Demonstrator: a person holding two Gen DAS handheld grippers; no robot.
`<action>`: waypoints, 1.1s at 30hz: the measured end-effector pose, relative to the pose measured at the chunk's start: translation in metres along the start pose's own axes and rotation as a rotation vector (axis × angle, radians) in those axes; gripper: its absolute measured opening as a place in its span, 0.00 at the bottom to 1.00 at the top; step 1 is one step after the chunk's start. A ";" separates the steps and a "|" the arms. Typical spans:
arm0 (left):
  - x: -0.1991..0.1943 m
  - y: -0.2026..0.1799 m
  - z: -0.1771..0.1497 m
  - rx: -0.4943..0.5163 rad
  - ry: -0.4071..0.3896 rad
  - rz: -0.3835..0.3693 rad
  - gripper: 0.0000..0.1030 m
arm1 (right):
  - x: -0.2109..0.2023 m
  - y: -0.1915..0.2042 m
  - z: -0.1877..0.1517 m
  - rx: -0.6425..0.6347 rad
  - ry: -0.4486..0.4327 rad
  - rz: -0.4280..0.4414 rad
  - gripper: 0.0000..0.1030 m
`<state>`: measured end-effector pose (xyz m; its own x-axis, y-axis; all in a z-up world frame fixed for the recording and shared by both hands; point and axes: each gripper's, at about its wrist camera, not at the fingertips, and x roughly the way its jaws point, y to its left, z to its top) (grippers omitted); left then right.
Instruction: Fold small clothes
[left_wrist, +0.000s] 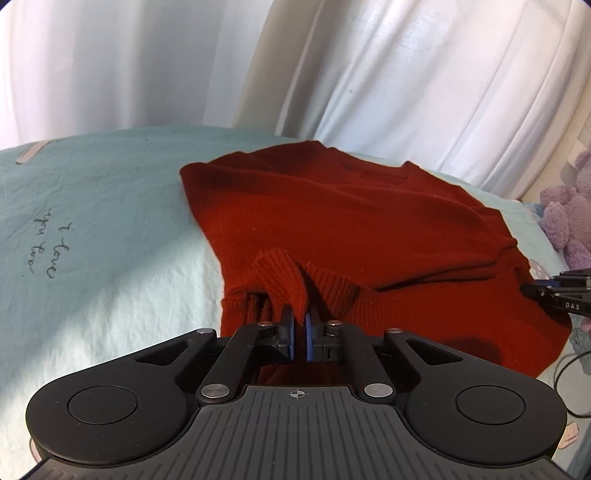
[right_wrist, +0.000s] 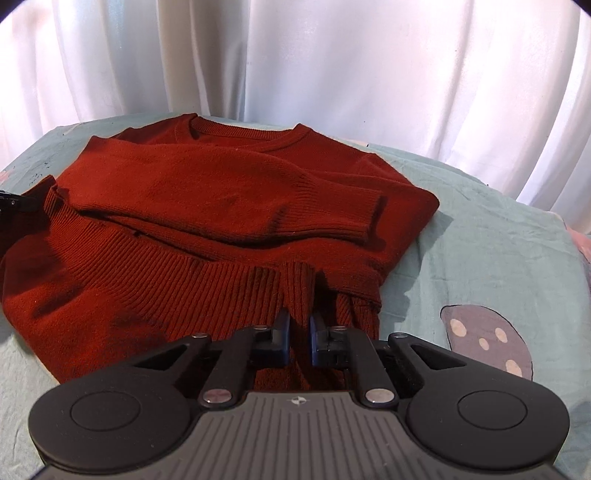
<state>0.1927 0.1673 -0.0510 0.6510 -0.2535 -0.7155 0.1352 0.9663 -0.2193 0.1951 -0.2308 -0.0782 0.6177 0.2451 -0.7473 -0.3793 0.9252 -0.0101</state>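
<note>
A dark red knit sweater (left_wrist: 362, 229) lies on a pale teal sheet (left_wrist: 110, 236), sleeves folded across its body, collar at the far side (right_wrist: 243, 136). My left gripper (left_wrist: 299, 321) is shut on a pinched fold of the ribbed hem at the sweater's near left corner. My right gripper (right_wrist: 300, 325) is shut on the ribbed hem at the near right corner of the sweater (right_wrist: 221, 192). The right gripper also shows at the right edge of the left wrist view (left_wrist: 554, 295). The left gripper shows at the left edge of the right wrist view (right_wrist: 14, 205).
White curtains (right_wrist: 332, 66) hang behind the bed. A purple plush toy (left_wrist: 569, 218) sits at the far right. The sheet (right_wrist: 498, 236) has handwriting (left_wrist: 44, 247) on the left and a mushroom print (right_wrist: 487, 339) on the right. A black cable (left_wrist: 565, 376) lies near the right edge.
</note>
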 end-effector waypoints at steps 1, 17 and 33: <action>-0.004 0.000 0.000 -0.005 -0.023 0.003 0.07 | -0.001 0.000 0.000 0.005 0.000 0.001 0.08; 0.020 0.005 0.089 -0.053 -0.133 0.101 0.07 | 0.009 -0.037 0.076 0.173 -0.184 -0.051 0.07; 0.049 0.009 0.069 -0.059 -0.099 0.096 0.07 | 0.033 -0.019 0.062 0.011 -0.098 -0.053 0.05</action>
<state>0.2773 0.1663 -0.0421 0.7297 -0.1516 -0.6668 0.0266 0.9807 -0.1938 0.2655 -0.2220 -0.0616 0.7013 0.2223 -0.6773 -0.3371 0.9406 -0.0404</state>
